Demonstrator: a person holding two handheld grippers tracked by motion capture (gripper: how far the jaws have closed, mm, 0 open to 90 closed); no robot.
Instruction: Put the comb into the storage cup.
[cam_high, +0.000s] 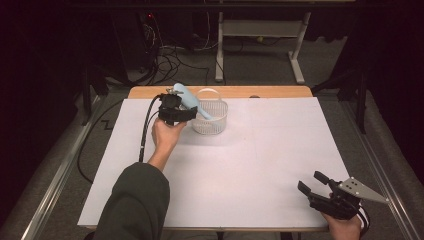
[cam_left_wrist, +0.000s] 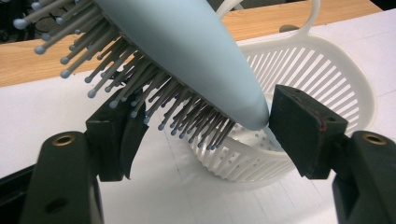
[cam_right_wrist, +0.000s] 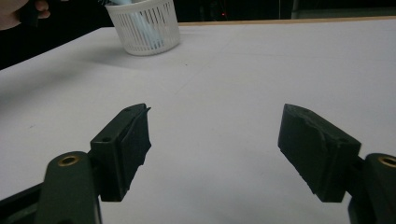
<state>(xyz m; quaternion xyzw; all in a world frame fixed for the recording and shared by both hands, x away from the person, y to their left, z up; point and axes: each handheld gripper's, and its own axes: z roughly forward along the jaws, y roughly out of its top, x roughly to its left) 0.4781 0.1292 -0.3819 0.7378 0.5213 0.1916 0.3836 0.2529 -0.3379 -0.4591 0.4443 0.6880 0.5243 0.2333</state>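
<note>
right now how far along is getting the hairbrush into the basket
Nearly done. The left gripper has the light blue hairbrush between its jaws, handle end already inside the white basket and the bristle head tilted out over the rim. In hand: the brush, not yet let go. Left: open the jaws and pull the hand clear. The right gripper sits open near the table's front edge, holding nothing.
</note>
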